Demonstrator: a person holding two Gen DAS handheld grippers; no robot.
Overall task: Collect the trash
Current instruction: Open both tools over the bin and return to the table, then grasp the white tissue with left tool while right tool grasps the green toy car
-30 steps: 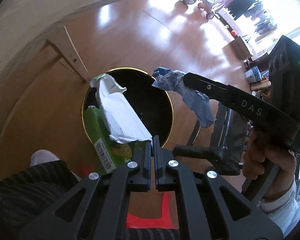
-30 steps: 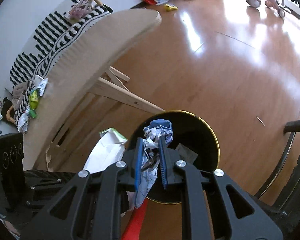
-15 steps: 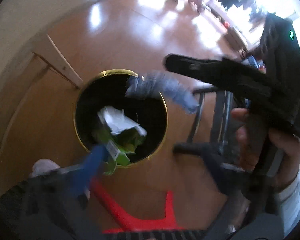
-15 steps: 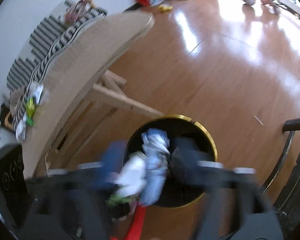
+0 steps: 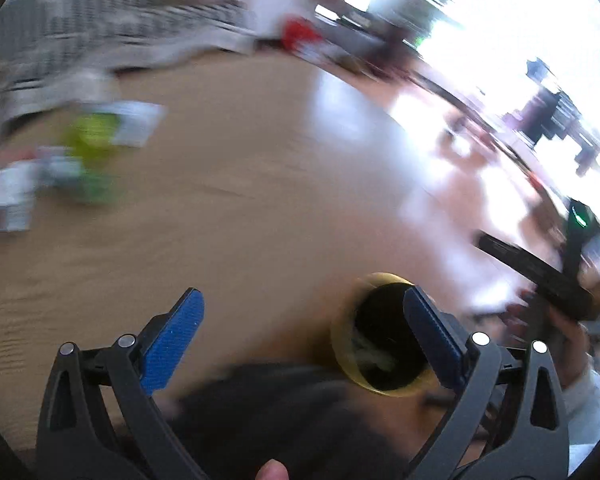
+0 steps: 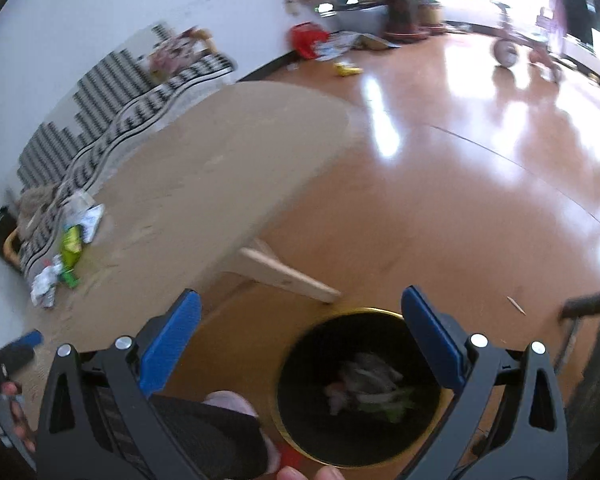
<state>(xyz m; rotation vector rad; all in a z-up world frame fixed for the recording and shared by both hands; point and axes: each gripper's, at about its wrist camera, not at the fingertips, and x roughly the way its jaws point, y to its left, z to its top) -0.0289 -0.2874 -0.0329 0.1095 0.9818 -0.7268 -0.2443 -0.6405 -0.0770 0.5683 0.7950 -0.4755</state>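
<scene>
Trash (image 6: 364,388) already lying at the bottom of the black bin (image 6: 380,314) with the gold rim, on the floor just beside the desk (image 6: 228,168). More trash still on the desk: a cluster of crumpled wrappers (image 6: 70,246), green and white, near its far edge, well apart from the bin and close to the striped cushion (image 6: 112,88).

Left hand-held gripper (image 5: 300,336) spread wide, nothing between the blue pads (image 5: 172,340); right hand-held gripper (image 6: 300,336) likewise spread wide and empty, hanging above the bin.

Judged step: going from the bin to the wrappers for another load. To do it well: keep the jaws spread during the approach, come down steeply onto one wrapper, set one pad on each side of a raised crumple, close firmly since thin foil slips, then lift clear of the desk before carrying to the bin.

No brand or writing readable; left view heavily blurred, wrapper labels too small to make out.
</scene>
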